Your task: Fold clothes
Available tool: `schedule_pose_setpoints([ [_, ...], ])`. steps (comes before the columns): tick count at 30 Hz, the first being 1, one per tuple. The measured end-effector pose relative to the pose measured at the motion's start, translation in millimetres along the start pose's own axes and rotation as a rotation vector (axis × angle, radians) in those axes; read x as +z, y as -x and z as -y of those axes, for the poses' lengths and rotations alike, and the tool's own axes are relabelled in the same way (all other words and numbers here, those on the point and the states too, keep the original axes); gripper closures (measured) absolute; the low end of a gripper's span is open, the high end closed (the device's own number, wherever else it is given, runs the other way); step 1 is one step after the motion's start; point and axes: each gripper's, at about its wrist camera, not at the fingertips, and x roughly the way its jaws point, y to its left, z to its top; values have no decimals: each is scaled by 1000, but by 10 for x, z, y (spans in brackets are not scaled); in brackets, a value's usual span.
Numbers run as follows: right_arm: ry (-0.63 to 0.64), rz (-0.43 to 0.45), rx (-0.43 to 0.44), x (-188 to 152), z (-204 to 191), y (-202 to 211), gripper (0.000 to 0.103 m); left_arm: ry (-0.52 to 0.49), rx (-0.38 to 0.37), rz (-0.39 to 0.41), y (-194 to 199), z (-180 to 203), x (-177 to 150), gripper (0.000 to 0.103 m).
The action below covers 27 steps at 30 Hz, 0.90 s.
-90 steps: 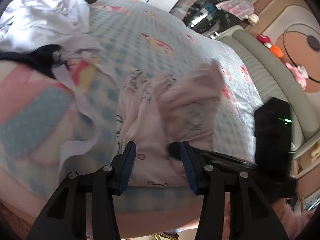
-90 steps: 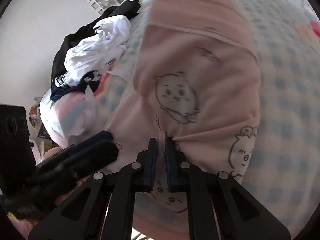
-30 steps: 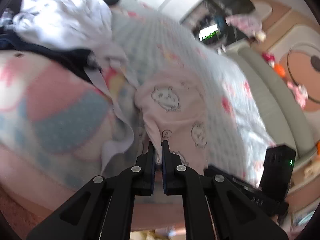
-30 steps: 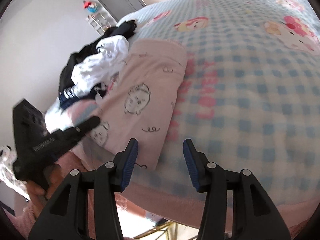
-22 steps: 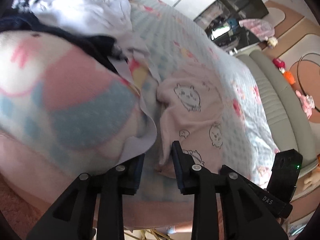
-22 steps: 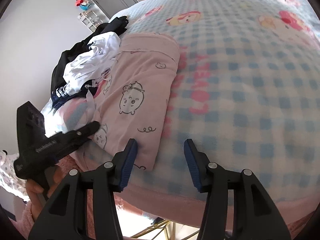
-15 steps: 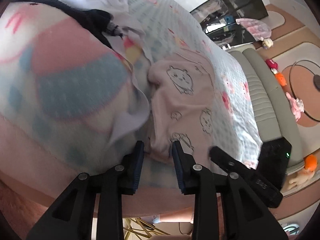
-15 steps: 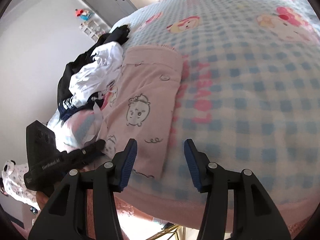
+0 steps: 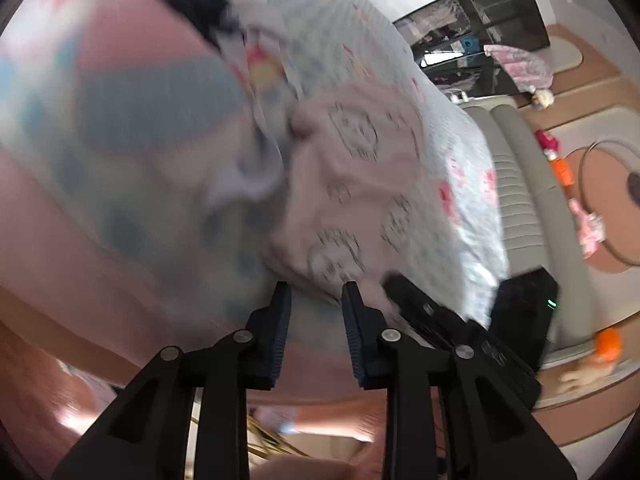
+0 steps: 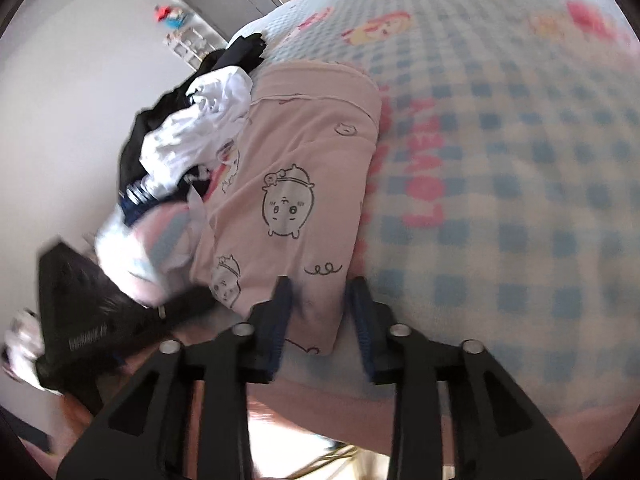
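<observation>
Where the bed (image 10: 520, 184) meets its near edge lies one folded pink garment (image 10: 296, 168), printed with small line-drawn cartoon animals, flat on the blue-and-white checked blanket, its long side running away from that edge.

Right gripper (image 10: 322, 312): black frame, blue fingers (image 10: 362, 308). Fingers apart and closing; the near right corner of the pink garment lies between them, pads not pressing on it as far as the right wrist view shows.

Left gripper (image 9: 314, 304): same build, fingers (image 9: 282, 320) spread partway, nothing pinched. Its tips sit just at the near left corner of the pink garment (image 9: 352, 184); the left wrist view is blurred, so contact cannot be told. In the right wrist view the left gripper's body shows as a dark shape at the garment's near left corner.

Heap of clothes (image 10: 192, 140): white and black pieces, unfolded, on the left side of the bed, beside the pink garment's left edge and touching it near the far end.

Blanket print: pink lettering and cartoon faces, to the right of the garment.

Grey padded bed frame (image 9: 516, 184): along the far side of the bed in the left wrist view.

Dark shelving (image 9: 476, 24): against the wall beyond the bed, contents too small to tell.
</observation>
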Motion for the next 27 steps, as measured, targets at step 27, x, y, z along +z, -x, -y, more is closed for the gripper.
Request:
schedule_pose_setpoints([
  [27, 184, 8, 30, -264, -566, 420, 88, -279, 188, 98, 189, 460, 82, 81],
])
